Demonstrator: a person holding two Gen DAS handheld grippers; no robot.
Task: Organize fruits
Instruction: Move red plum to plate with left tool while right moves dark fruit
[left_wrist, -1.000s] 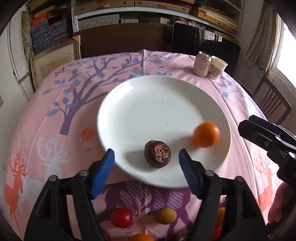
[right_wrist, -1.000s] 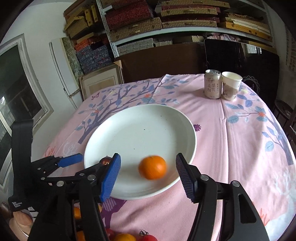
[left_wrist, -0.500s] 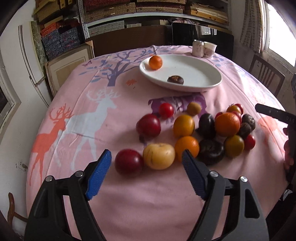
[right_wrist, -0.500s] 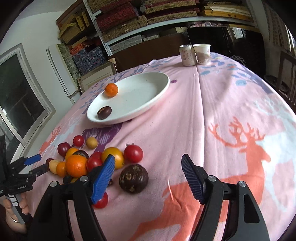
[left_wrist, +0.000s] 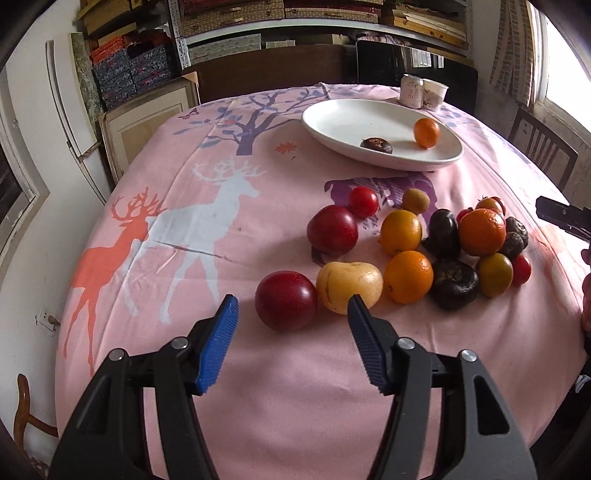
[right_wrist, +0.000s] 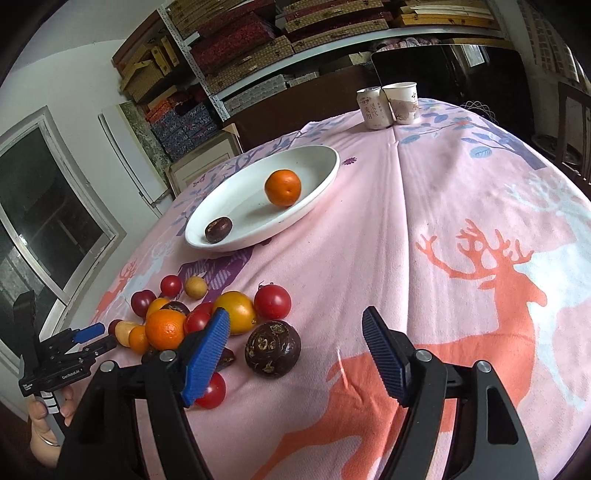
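A white plate (left_wrist: 332, 122) at the far side holds an orange (left_wrist: 426, 132) and a dark passion fruit (left_wrist: 376, 144); it shows too in the right wrist view (right_wrist: 314, 192). A heap of fruit lies on the pink cloth nearer me. My left gripper (left_wrist: 291, 317) is open, with a dark red plum (left_wrist: 286, 305) just beyond its fingertips and a yellow fruit (left_wrist: 349, 281) beside it. My right gripper (right_wrist: 295, 332) is open and empty, with a dark passion fruit (right_wrist: 273, 348) just ahead of its left finger.
A can (right_wrist: 370, 108) and a paper cup (right_wrist: 402, 101) stand at the far table edge. Oranges (left_wrist: 408, 276), tomatoes (right_wrist: 272, 301) and dark fruits (left_wrist: 454, 282) crowd the heap. A chair (left_wrist: 543, 147) stands at the right. Shelves fill the back wall.
Both grippers have pulled back from the plate to the near side of the table, leaving the orange and passion fruit on it. The left gripper has closed in on the red plum.
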